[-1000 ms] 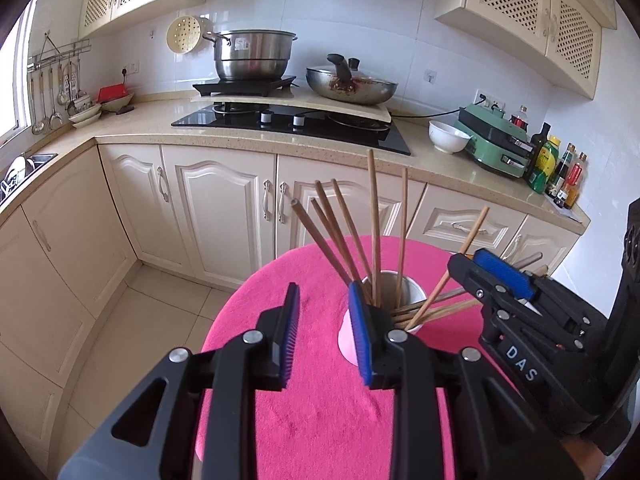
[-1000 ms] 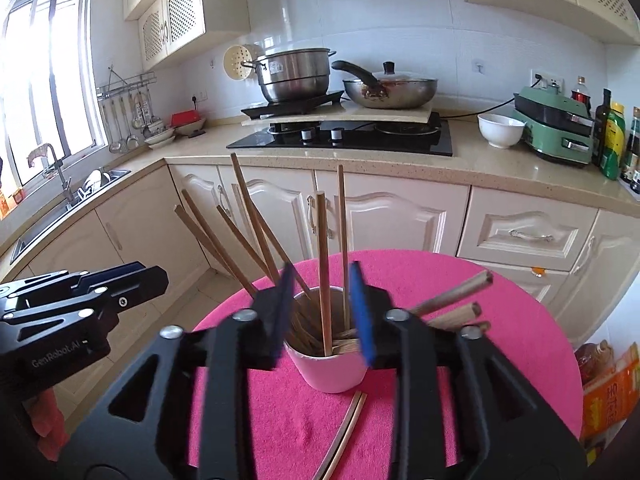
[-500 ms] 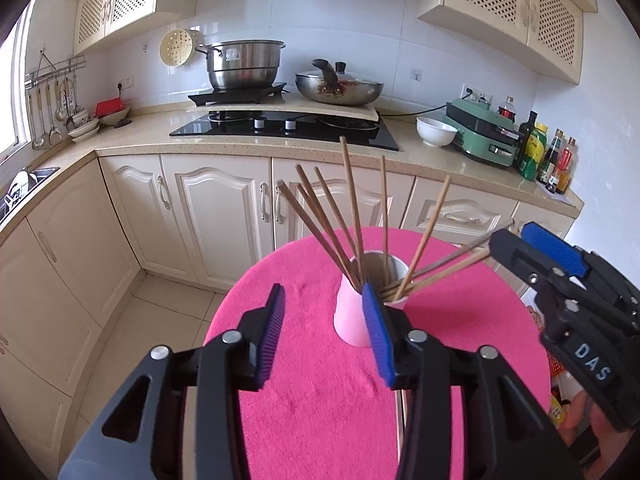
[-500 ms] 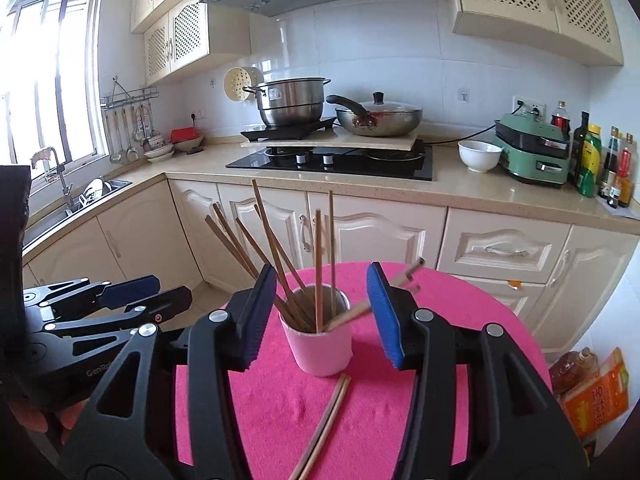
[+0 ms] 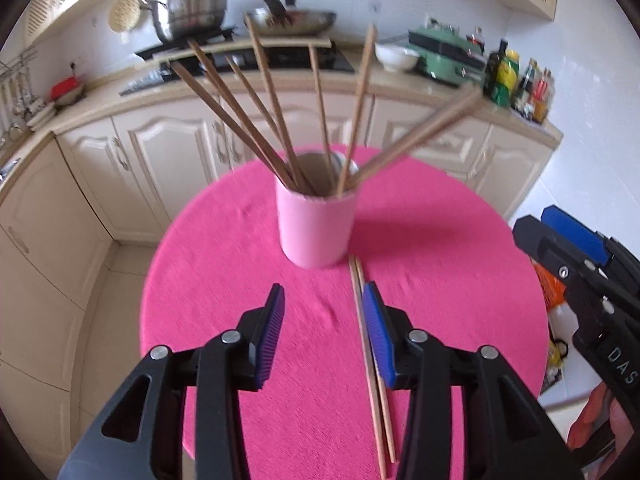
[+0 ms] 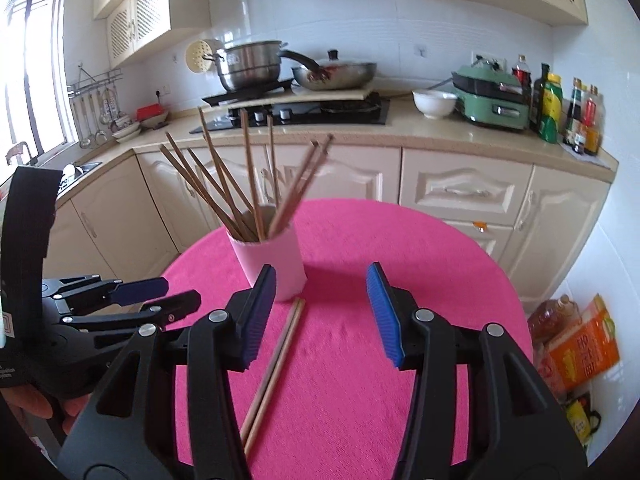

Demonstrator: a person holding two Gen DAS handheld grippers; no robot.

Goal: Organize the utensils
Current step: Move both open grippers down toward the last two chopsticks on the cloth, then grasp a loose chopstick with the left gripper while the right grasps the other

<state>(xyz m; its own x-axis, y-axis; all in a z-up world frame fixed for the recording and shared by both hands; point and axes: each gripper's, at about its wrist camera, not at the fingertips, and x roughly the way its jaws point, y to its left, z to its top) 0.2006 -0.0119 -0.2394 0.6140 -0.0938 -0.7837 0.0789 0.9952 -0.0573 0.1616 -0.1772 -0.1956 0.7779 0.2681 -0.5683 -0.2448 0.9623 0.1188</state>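
Note:
A pink cup (image 5: 316, 230) stands upright on the round pink table (image 5: 224, 264) and holds several brown chopsticks (image 5: 276, 104) fanned out. It also shows in the right wrist view (image 6: 276, 266). A loose pair of chopsticks (image 5: 370, 360) lies flat on the cloth in front of the cup, also seen in the right wrist view (image 6: 274, 368). My left gripper (image 5: 323, 312) is open and empty above the table, its right finger beside the loose pair. My right gripper (image 6: 322, 304) is open and empty, to the right of the loose pair.
Cream kitchen cabinets (image 6: 460, 188) and a worktop with a hob (image 6: 296, 110), pot, pan, white bowl (image 6: 434, 104) and bottles run behind the table. Bottles and an orange packet (image 6: 580, 348) sit on the floor at the right.
Both grippers have pulled back and up from the cup and opened wider. The loose chopstick pair on the cloth has come into full view.

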